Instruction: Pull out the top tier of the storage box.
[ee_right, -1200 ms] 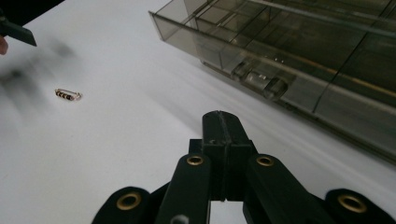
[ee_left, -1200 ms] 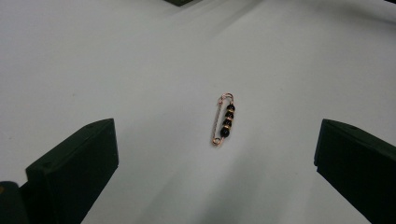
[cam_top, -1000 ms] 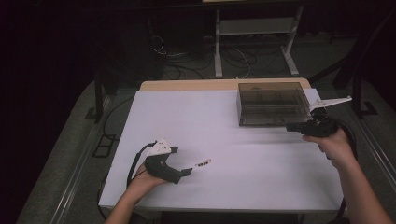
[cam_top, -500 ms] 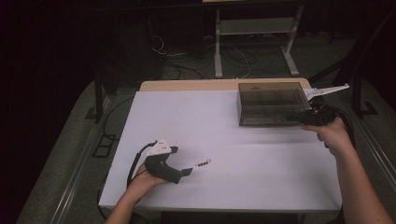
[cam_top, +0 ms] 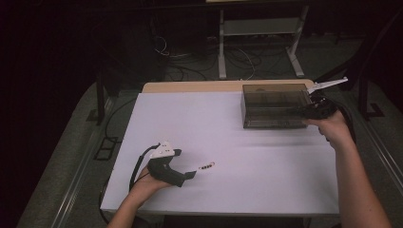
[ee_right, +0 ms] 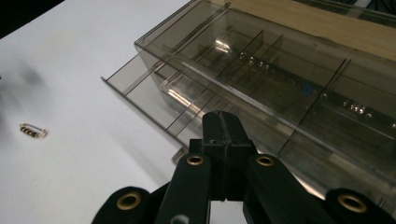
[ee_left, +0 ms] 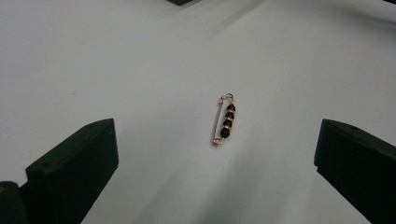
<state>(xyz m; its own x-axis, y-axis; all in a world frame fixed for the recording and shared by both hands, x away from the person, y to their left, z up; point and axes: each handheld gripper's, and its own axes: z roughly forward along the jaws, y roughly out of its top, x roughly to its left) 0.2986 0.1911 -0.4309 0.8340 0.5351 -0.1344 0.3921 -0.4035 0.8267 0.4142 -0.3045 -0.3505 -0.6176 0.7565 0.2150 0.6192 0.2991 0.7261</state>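
A small safety pin with black beads (ee_left: 223,126) lies on the white table, just ahead of my left gripper (ee_left: 217,156), whose jaws stand wide open on either side of it without touching. From above, the left gripper (cam_top: 189,175) rests near the front left with the pin (cam_top: 206,166) just past its tips. At the back right stands a smoky clear box (cam_top: 273,105). My right gripper (cam_top: 306,112) is at the box's right end, jaws shut with nothing between them (ee_right: 224,135). A drawer (ee_right: 140,88) sticks a little out of the box (ee_right: 289,79). The pin (ee_right: 32,131) lies far off.
The box has several divided compartments holding small shiny bits. Bare white table (cam_top: 247,156) spreads between the two hands. A strip of wooden tabletop (cam_top: 199,86) runs along the far edge; the floor beyond has cables and a stand's legs.
My right hand has moved away from me and slightly left, up to the right end of the box. The left gripper and the pin have stayed put.
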